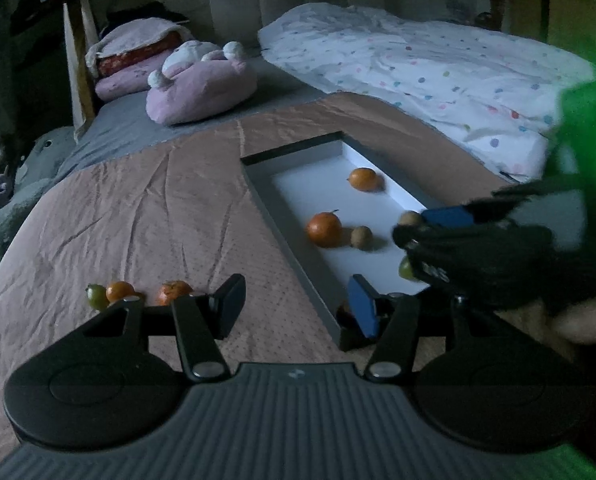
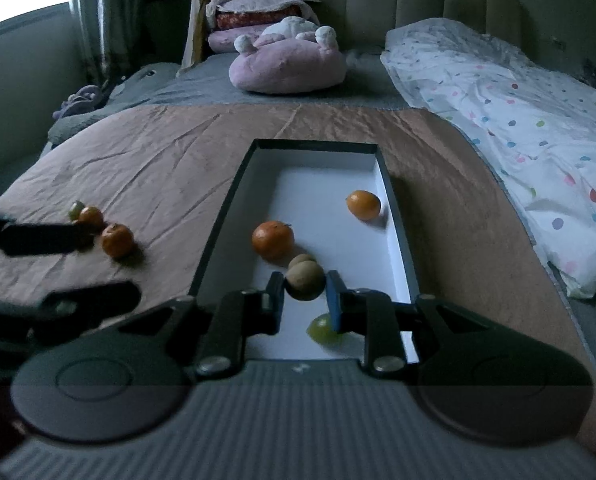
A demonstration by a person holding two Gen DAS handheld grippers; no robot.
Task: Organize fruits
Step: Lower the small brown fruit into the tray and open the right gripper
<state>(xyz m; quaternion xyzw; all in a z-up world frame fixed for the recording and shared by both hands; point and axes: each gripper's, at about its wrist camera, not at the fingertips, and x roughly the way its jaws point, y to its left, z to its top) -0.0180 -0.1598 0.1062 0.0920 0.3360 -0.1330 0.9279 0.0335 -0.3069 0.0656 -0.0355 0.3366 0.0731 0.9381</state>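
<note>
Right wrist view: the right gripper [image 2: 305, 298] has its jaws on either side of a brown fruit [image 2: 305, 283], pads touching or nearly touching its flanks, above the floor of the tray [image 2: 214, 236]. Whether the fruit is clamped or being let go cannot be told. Judged step: placing this fruit in the tray. The next move calls for a release low over the tray floor so the fruit does not roll, followed by a retreat clear of the rim.

Left wrist view: the left gripper [image 1: 298, 306] has its jaws wide apart with nothing between them, straddling the near left wall of the tray, beside the loose fruit on the bed [image 1: 138, 208].

Count inside the tray:
- oranges, two: one large [image 2: 273, 240], one far right [image 2: 363, 205];
- brown fruits, two: the one between the jaws and a second [image 2: 301, 261] just behind it;
- green fruit [image 2: 323, 328], one, beneath the right jaws.

Count on the bed cover, left of the tray:
- oranges, two [image 1: 121, 291] [image 1: 173, 291];
- green fruit [image 1: 97, 297], one, touching the first orange.

Judged remainder: three fruits to transfer.
</note>
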